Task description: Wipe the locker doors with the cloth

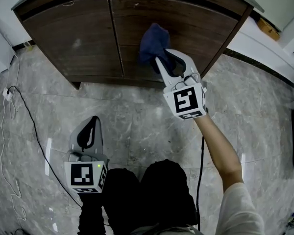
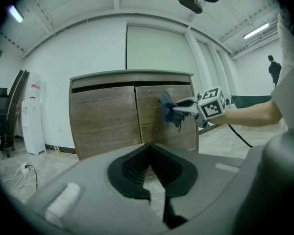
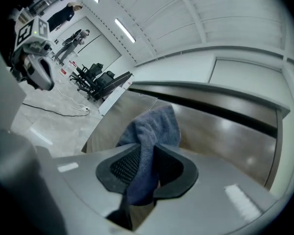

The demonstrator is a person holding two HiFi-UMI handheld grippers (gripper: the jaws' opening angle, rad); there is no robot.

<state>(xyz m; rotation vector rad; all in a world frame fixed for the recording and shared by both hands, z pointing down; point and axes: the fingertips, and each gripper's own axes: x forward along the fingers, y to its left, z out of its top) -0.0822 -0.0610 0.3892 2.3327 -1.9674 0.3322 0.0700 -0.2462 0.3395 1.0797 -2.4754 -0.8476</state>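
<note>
A dark wooden locker (image 1: 78, 38) with two doors stands on the marble floor. My right gripper (image 1: 162, 58) is shut on a dark blue cloth (image 1: 153, 44), and the cloth is pressed against the right door (image 1: 196, 21). In the right gripper view the cloth (image 3: 149, 136) bunches up between the jaws and lies against the door (image 3: 225, 136). My left gripper (image 1: 94, 124) hangs low over the floor, well back from the locker, shut with nothing in it. From the left gripper view, the locker (image 2: 105, 116) faces me and the right gripper (image 2: 179, 109) holds the cloth (image 2: 169, 109) on the right door.
A black cable and white plug (image 1: 8, 95) trail along the floor at the left. White walls (image 1: 0, 53) flank the locker. A person's dark trousers (image 1: 137, 195) fill the bottom of the head view. A white appliance (image 2: 33, 114) and office chair (image 2: 0, 121) stand left of the locker.
</note>
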